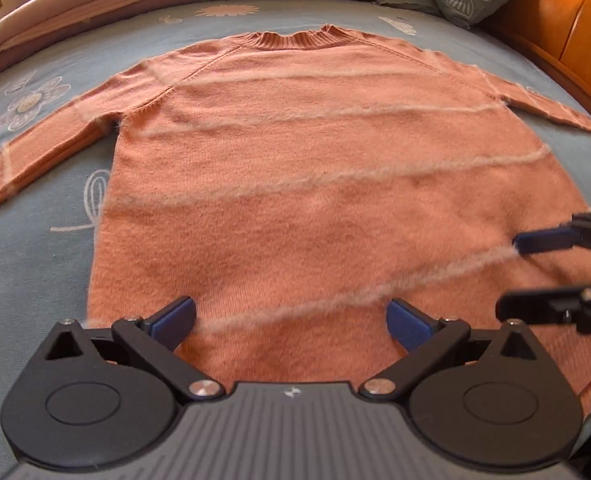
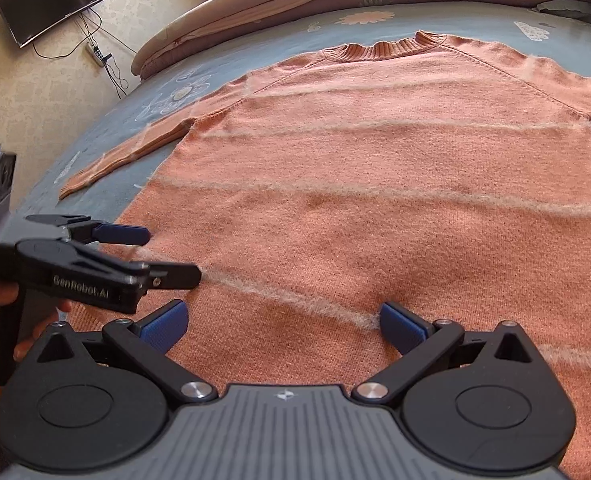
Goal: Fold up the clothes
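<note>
Your left hand-held gripper (image 2: 167, 254), marked "GenRobot.AI", and right hand-held gripper (image 2: 281, 326) both gape wide, empty, over the flat sweater (image 2: 375, 200) on the bed (image 1: 35, 240).

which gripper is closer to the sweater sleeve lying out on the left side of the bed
Left. The left gripper hovers over the hem nearer the left sleeve; the right gripper hovers further right over the sweater body.
</note>
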Available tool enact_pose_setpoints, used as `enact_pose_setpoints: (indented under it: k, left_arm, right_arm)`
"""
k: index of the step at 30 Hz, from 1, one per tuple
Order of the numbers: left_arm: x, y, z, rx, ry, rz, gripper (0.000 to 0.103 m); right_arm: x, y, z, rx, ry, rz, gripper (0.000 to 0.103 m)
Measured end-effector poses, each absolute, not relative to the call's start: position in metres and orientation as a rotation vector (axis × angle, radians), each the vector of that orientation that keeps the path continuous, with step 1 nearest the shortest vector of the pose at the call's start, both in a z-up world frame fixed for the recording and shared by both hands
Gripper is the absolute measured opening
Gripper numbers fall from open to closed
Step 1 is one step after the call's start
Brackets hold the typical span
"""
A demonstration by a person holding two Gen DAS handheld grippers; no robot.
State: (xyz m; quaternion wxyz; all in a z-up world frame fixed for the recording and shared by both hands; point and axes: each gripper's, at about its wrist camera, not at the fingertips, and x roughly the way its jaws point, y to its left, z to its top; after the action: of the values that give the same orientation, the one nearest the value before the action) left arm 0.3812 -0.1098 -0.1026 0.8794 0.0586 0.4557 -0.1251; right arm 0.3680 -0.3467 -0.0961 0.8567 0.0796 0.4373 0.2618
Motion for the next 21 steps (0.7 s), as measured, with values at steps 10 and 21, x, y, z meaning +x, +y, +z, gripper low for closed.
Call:
enact_pose_setpoints:
  k: [10, 21]
  left_arm:
    - [0.328, -0.105, -0.103, 0.096, 0.917, -0.202, 0.102]
    - [0.282, -0.114, -0.097, 0.112, 0.851, -0.171, 0.102]
  right_arm:
    - [0.361, -0.352, -0.093, 0.16, 0.942, 0.551, 0.103]
    - [0.346, -0.393, -0.083, 0.221, 0.927, 0.488, 0.103]
